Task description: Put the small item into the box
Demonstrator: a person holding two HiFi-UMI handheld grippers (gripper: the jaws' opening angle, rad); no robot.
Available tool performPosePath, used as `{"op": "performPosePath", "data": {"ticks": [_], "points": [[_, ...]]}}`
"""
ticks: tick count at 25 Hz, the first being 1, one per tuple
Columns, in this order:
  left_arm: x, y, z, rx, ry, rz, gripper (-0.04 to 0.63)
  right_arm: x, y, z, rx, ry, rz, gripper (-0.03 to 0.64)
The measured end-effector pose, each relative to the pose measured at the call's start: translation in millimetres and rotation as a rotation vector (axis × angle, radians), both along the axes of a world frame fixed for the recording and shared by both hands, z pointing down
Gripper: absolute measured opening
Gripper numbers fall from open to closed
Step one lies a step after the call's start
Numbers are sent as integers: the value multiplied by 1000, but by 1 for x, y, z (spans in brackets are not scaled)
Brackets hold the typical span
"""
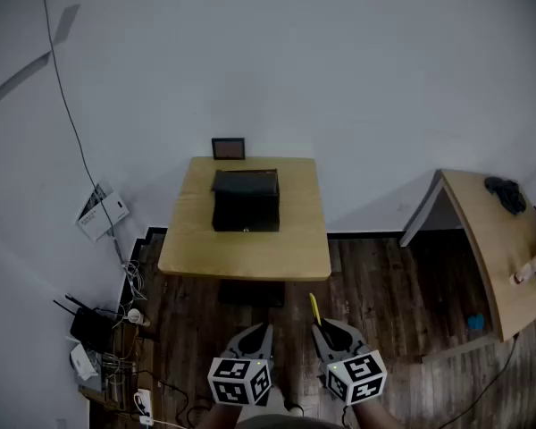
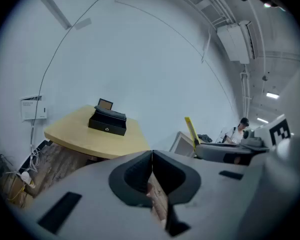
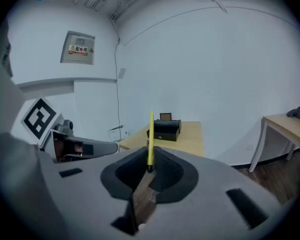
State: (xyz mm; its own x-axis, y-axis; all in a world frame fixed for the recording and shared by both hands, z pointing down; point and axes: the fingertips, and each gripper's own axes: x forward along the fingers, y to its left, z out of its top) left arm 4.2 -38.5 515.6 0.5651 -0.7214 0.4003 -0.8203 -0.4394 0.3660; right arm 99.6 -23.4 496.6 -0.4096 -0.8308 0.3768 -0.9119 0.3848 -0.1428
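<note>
A slim yellow stick-like item (image 3: 150,139) stands nearly upright, its lower end pinched between the fingers of the right gripper (image 3: 150,159), well apart from the box. The black rectangular box (image 1: 246,201), which has a small round fitting on its front, sits toward the back of a light wooden worktop (image 1: 250,253).

yellow pen (image 3: 150,134) lower end hidden between jaws; side table (image 1: 493,239) cut by right edge.

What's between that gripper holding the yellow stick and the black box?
The head view shows only dark wood floor, then bare tabletop, between the right gripper with its yellow stick and the black box.
</note>
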Motion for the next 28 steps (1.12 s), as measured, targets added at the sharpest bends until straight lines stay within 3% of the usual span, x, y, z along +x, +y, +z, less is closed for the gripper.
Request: {"op": "performPosePath", "data": {"ticks": [10, 22, 28], "points": [[-6, 133, 4, -7, 0, -101, 3, -2, 107, -7, 50, -51, -54, 37], [-13, 170, -6, 35, 18, -137, 3, -8, 149, -11, 75, -40, -87, 37], [-12, 176, -2, 19, 14, -146, 3, -6, 153, -11, 68, -96, -105, 37]]}}
